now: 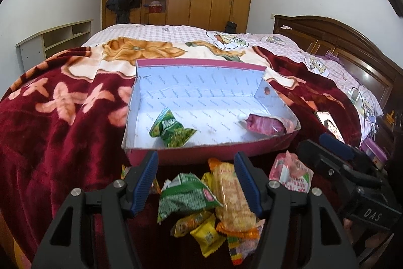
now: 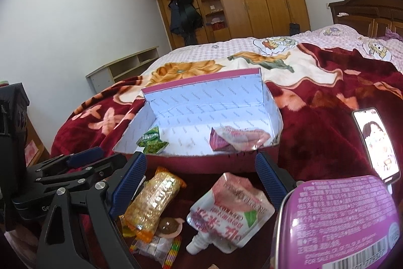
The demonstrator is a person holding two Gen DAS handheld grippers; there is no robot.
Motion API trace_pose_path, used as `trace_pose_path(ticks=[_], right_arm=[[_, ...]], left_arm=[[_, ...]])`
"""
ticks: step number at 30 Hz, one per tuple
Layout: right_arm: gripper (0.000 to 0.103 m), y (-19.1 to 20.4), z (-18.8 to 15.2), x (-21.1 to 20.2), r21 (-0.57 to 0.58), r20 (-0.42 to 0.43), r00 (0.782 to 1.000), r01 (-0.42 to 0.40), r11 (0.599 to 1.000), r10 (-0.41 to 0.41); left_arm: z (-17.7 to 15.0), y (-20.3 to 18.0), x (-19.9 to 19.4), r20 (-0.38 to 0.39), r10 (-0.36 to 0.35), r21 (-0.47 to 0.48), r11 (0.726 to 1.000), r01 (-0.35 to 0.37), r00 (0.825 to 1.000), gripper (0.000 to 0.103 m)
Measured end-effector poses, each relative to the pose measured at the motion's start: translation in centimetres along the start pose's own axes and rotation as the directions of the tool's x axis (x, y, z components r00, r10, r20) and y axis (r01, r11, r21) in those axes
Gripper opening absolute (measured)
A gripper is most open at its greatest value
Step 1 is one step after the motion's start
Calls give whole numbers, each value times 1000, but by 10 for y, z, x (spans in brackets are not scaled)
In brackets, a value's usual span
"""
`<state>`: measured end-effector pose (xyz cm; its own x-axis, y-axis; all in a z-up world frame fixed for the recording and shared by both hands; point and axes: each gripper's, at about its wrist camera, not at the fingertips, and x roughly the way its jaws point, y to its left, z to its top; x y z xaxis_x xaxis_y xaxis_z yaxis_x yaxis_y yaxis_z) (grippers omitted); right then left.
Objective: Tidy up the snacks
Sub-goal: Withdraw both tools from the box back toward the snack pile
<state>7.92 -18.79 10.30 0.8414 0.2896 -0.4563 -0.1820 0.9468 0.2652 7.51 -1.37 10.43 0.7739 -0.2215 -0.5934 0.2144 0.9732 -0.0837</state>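
Note:
A pink cardboard box (image 1: 201,154) with a white lining lies open on the red blanket. In it are a green snack pack (image 1: 171,129) and a maroon pouch (image 1: 267,124). In front of the box lies a pile of loose snacks. My left gripper (image 1: 196,180) hovers open over a green pack (image 1: 186,196) and a clear orange biscuit pack (image 1: 231,201), gripping neither. My right gripper (image 2: 201,178) stands wide open above a pink-and-white spouted pouch (image 2: 231,208), with the biscuit pack (image 2: 153,201) by its left finger. The box (image 2: 191,164) is just beyond.
A purple tin (image 2: 340,221) sits close at the right, a lit phone (image 2: 377,143) behind it on the blanket. Small yellow candies (image 1: 206,236) and a brown round sweet (image 2: 167,225) lie in the pile. The left gripper (image 2: 75,160) crowds the right view's left side.

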Motion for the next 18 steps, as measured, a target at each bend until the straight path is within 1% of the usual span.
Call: trace_pose_path(ticks=[12,18], right_arm=[[91,-3,-19,-12,37,-18,1000,7,999,-6],[91,-2,-26,-18,34,-26,1000,11,999,-10]], left_arm=[[-24,11,-8,-35,17,-18,1000,-17,999,66],[-34,17,-9,-50,31,-23,999,-32,998,66]])
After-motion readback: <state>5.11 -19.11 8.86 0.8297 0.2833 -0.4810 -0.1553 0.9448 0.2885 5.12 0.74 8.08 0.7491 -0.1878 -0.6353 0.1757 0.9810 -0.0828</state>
